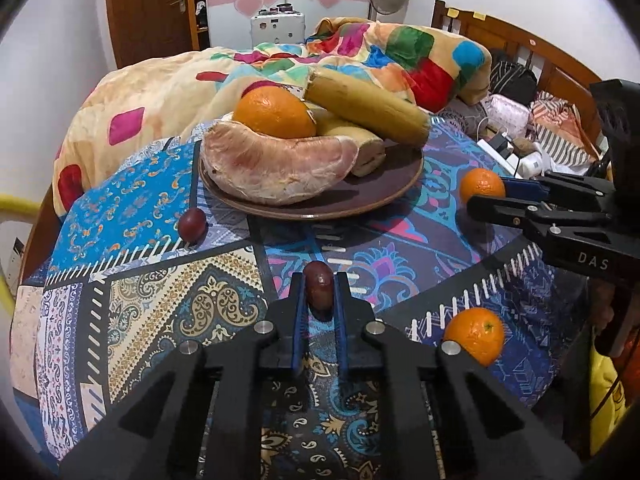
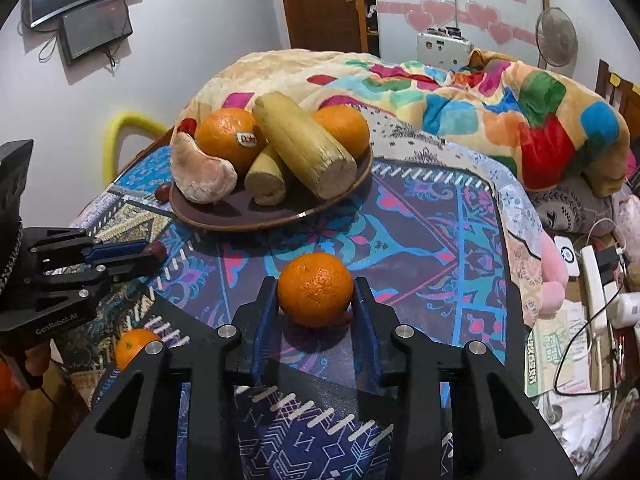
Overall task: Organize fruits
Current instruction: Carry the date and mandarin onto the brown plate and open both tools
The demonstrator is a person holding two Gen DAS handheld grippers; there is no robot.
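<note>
My left gripper (image 1: 320,280) is shut on a small dark red fruit (image 1: 319,298) just above the patterned cloth; the right wrist view shows the same gripper (image 2: 154,251) at the left. My right gripper (image 2: 315,284) is shut on a tangerine (image 2: 315,300), and from the left wrist it appears at the right edge (image 1: 490,196). Behind them, a brown plate (image 1: 320,210) carries a pomelo segment (image 1: 276,168), oranges (image 1: 274,112) and two cane pieces (image 1: 366,108). A second red fruit (image 1: 192,225) lies left of the plate. Another tangerine (image 1: 476,334) rests near the front.
The patterned cloth (image 2: 420,240) covers a table beside a bed with a colourful quilt (image 2: 500,112). To the right lie a power strip (image 2: 592,280), cables and papers. A yellow chair back (image 2: 120,128) stands behind the table's far left.
</note>
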